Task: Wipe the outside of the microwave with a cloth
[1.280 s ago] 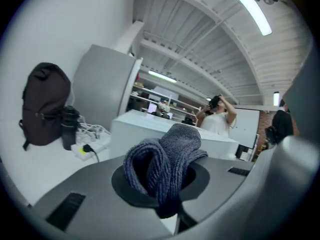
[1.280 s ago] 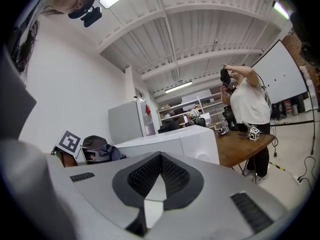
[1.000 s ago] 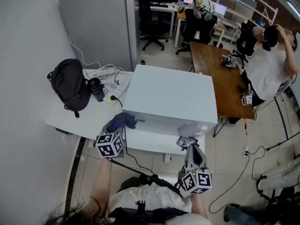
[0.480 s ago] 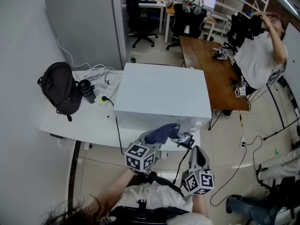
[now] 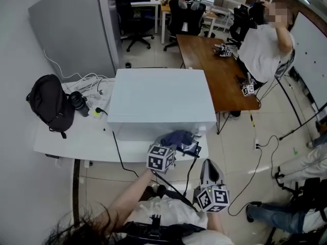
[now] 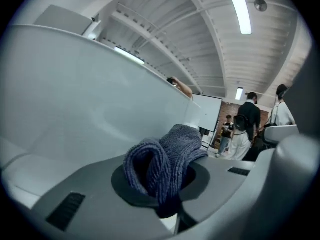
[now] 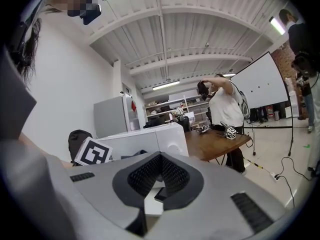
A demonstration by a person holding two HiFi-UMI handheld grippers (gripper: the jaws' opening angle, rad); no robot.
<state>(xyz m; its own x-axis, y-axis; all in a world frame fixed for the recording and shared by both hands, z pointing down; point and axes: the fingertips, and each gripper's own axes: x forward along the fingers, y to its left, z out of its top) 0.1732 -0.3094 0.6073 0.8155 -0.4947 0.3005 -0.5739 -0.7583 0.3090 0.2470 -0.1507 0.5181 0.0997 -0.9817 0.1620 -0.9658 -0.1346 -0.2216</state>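
The white microwave [image 5: 158, 101] stands on a white table [image 5: 71, 137]. My left gripper [image 5: 173, 146] is shut on a dark blue cloth [image 5: 177, 137], which is pressed against the right part of the microwave's front, low down. In the left gripper view the bunched cloth [image 6: 167, 159] sticks out between the jaws of the left gripper [image 6: 165, 189], right against the pale microwave wall [image 6: 90, 94]. My right gripper [image 5: 208, 168] hangs back below and to the right, shut and empty. In the right gripper view, the right gripper [image 7: 159, 176] points at the microwave [image 7: 150, 139].
A black backpack [image 5: 48, 103], a black cylinder [image 5: 79, 102] and white cables [image 5: 89, 83] lie on the table left of the microwave. A brown wooden table [image 5: 217, 70] and a person in a white shirt [image 5: 260, 50] are to the right. Cables trail on the floor [image 5: 255, 162].
My left gripper has carried the cloth from the left end of the microwave's front to its right end. The right gripper has stayed low at the right.
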